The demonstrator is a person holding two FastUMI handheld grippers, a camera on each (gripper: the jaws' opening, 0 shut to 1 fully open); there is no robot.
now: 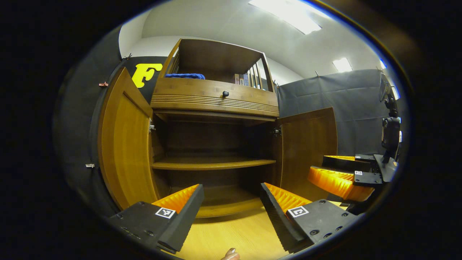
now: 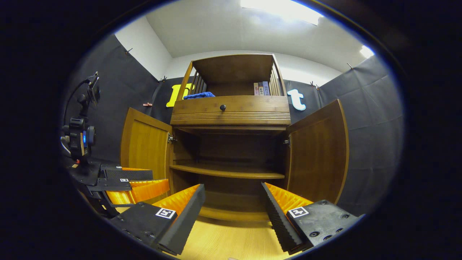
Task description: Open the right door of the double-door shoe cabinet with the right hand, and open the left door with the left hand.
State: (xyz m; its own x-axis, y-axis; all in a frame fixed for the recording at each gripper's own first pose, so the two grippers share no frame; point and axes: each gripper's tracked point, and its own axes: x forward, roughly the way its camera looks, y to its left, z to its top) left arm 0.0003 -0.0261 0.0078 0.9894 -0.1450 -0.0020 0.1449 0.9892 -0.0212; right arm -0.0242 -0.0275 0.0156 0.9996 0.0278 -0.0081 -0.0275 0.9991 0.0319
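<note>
brown wood fills the middle of both views: the shoe cabinet [image 2: 231,144] stands straight ahead at twelve o'clock with both of its doors swung wide. in the right gripper view the left door [image 2: 146,148] hangs out at about nine o'clock and the right door [image 2: 319,151] at about three o'clock, each turned well away from the opening so the dark inside and its shelf [image 2: 227,171] lie bare. the left gripper view agrees, with the left door [image 1: 124,144] close by at nine o'clock and the right door [image 1: 306,144] farther off toward three. the left gripper [image 1: 231,202] sits low at six o'clock, its fingers apart and holding nothing, clear of the wood. the right gripper [image 2: 232,202] is the same, spread open and empty, pointing into the opening from a little way back; it also shows at four o'clock in the left gripper view [image 1: 343,180], near the right door's lower edge, and whether it touches the door there i cannot tell. above the doors a drawer with a dark knob [image 2: 222,107] stays closed, and a blue cloth [image 2: 198,95] and some books [image 2: 261,88] rest on the top shelf. judging by how things lie, both doors are open and the task looks done; nothing seems left but to draw the tools away.
</note>
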